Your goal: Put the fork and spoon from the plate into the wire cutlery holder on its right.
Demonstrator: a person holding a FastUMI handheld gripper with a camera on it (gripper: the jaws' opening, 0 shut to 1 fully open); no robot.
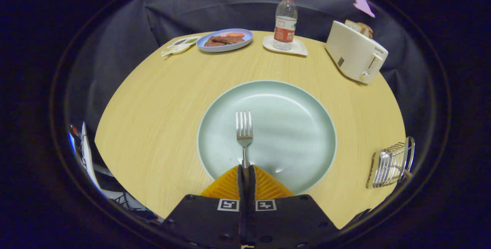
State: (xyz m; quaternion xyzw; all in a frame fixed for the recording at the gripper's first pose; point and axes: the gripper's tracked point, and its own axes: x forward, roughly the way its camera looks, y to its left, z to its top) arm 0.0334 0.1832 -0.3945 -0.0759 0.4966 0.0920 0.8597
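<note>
Your hand-held gripper [246, 169] is closed on the handle of the fork [244, 132], its two orange fingers [226, 185] pressed together with the handle pinched between them. The fork points straight ahead, tines away from you, over the near half of a large pale green plate [307, 103] that sits in the middle of the round wooden bench [153, 118]. Whether the fork is lifted clear of the plate or resting on it, you cannot tell from this angle. No spoon lies on the part of the plate you can see. The wire cutlery holder [391, 162] stands at the bench's right edge, well apart from the plate and off to the right of your fingers; its contents are too small to make out. Along the far edge sit a blue plate of food [226, 40], a water bottle [285, 17] on a small white tray [297, 48], and a white toaster [355, 51] with bread in it. Judging by this, the fork is gripped but not yet delivered: it has to be carried right and lowered into the holder, and where the spoon stands is unclear.
</note>
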